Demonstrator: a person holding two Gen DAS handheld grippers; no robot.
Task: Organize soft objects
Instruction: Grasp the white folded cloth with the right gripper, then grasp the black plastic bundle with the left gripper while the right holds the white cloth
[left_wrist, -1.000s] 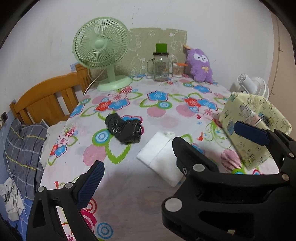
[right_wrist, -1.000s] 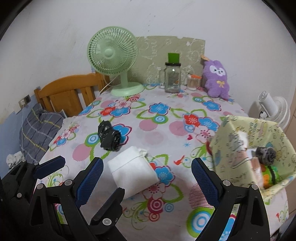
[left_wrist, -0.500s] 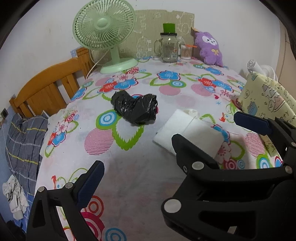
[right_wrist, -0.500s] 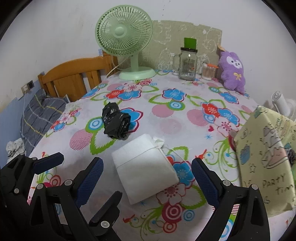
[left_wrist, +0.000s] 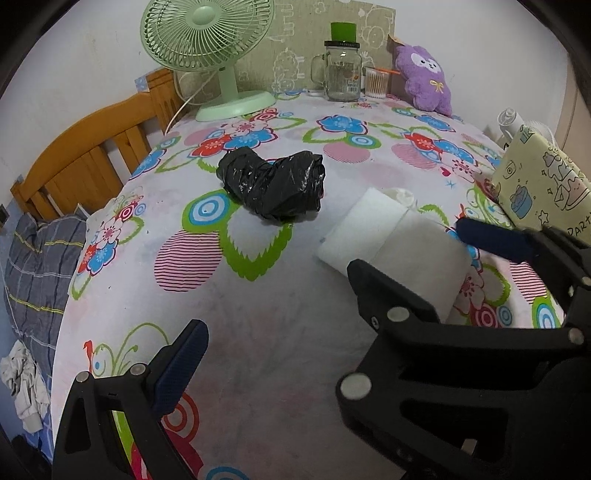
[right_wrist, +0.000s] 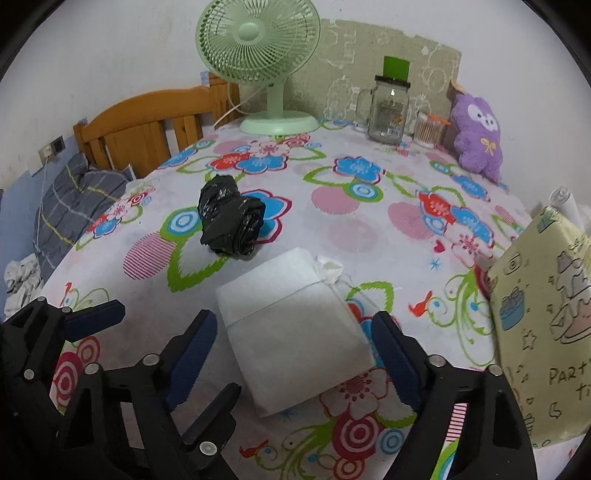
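Note:
A black plastic bag bundle (left_wrist: 275, 184) (right_wrist: 231, 219) lies on the flowered tablecloth (left_wrist: 280, 332). A white folded soft pack (left_wrist: 391, 243) (right_wrist: 295, 332) lies to its right, nearer me. My right gripper (right_wrist: 295, 363) is open, its jaws standing either side of the white pack's near end, just above it. My left gripper (left_wrist: 332, 354) is open and empty, low over the cloth in front of the black bundle. A yellow patterned fabric bin (right_wrist: 546, 332) (left_wrist: 543, 184) stands at the right edge.
At the back stand a green fan (right_wrist: 266, 74), a glass jar mug (right_wrist: 388, 110), a cotton swab cup (right_wrist: 428, 129) and a purple plush (right_wrist: 478, 136). A wooden headboard (left_wrist: 85, 158) and grey bedding (left_wrist: 33, 266) lie left of the table.
Both grippers have moved forward and down toward the table. The white pack now sits between the right gripper's jaws, and the black bundle is closer in the left wrist view.

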